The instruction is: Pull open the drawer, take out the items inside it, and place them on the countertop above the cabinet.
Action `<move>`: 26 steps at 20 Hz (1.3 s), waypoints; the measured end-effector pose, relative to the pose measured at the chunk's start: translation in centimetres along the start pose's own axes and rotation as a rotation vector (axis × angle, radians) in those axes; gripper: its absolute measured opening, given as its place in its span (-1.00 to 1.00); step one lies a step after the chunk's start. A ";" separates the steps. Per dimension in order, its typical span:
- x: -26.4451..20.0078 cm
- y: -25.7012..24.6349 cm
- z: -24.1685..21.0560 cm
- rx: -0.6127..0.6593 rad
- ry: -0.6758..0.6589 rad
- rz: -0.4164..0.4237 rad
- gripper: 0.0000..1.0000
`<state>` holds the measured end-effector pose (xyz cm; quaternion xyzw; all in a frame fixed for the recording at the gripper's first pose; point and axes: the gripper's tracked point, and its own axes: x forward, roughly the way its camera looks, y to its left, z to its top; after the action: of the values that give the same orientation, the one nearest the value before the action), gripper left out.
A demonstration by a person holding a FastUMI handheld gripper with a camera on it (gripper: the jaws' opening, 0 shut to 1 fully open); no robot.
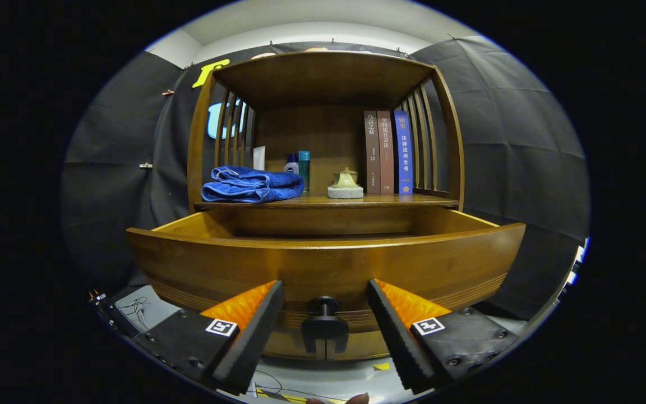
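Wooden drawer [326,264] of your cabinet already stands pulled out just ahead of your gripper [326,306], whose fingers gape wide either side of the knob [324,307], gripping nothing; its contents lie hidden, so unloading onto the countertop [356,200] seems undone.

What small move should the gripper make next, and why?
Probably lift up and forward over the drawer front to look inside. The drawer is already pulled out, the gripper is open with the knob untouched between its fingers, and the front hides the inside.
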<state>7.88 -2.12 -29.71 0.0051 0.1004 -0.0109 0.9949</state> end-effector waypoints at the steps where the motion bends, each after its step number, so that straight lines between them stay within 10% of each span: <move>1: 0.4 0.0 0.2 0.003 -0.002 0.001 0.96; 26: 12.4 0.6 1.5 -0.052 0.038 -0.021 0.98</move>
<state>20.36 -1.79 -30.71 -0.0219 0.1198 -0.0187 0.9924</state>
